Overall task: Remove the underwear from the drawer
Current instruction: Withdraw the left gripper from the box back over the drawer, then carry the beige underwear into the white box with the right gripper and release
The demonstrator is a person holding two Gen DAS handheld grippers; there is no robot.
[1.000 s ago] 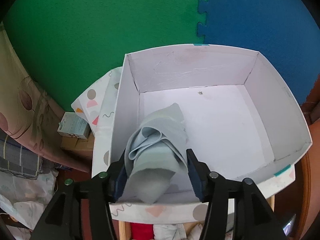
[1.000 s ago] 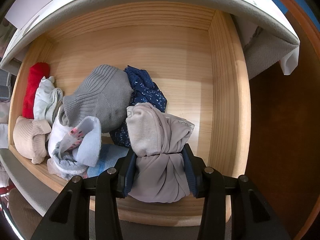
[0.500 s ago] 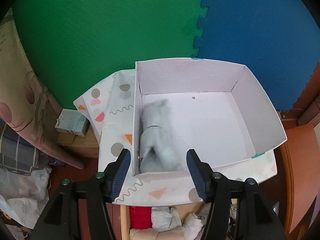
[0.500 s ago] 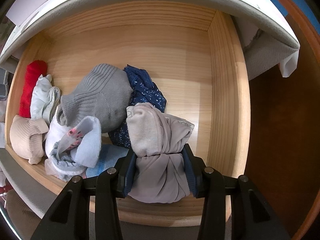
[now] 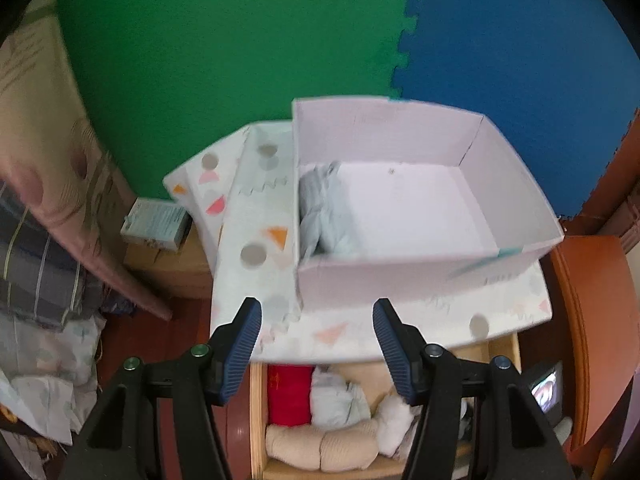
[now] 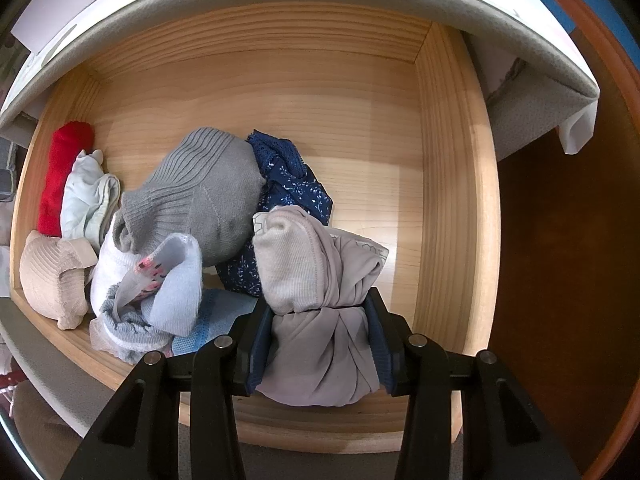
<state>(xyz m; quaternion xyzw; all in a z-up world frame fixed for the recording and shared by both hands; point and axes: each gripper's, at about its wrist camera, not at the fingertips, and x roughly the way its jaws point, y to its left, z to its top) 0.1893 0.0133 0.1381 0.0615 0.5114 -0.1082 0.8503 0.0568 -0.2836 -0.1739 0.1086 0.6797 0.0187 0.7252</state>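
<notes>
Two grippers show. At the bottom of the right wrist view, the right gripper (image 6: 318, 338) pinches a taupe underwear roll (image 6: 316, 300) over the wooden drawer (image 6: 452, 200), with a grey bundle (image 6: 200, 196) and navy piece (image 6: 292, 184) beyond. Left gripper (image 5: 316, 340) hangs spread and empty; further up-frame, pale blue underwear (image 5: 324, 216) lies in the white box (image 5: 400, 276).

Both views are fisheye: heavy barrel bend, black vignette in the corners. Left wrist view is motion-blurred, white box (image 5: 420, 208) and left-side fabrics smeared; light is even and bright. Right wrist view is sharp; soft glare on the drawer (image 6: 360, 168) floor, overhang shades its far wall.
</notes>
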